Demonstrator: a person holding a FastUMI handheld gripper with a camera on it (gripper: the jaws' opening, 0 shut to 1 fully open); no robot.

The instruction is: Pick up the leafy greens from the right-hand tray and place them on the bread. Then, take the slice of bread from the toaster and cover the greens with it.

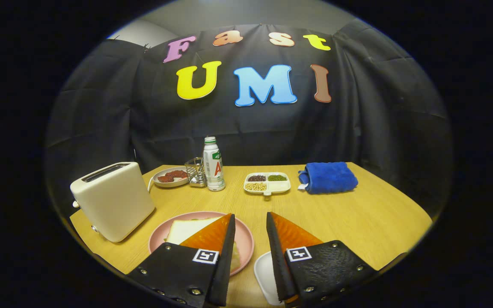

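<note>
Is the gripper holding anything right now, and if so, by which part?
Nothing is held. The hand-held gripper is open, its fingers apart over the table, with the bread on the pink plate under the left finger.

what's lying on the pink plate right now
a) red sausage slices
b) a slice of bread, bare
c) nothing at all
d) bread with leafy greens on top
b: the pink plate holds a pale slice of bread with nothing green on it, partly behind one finger of the open hand-held gripper, whose fingers hold nothing.
</note>
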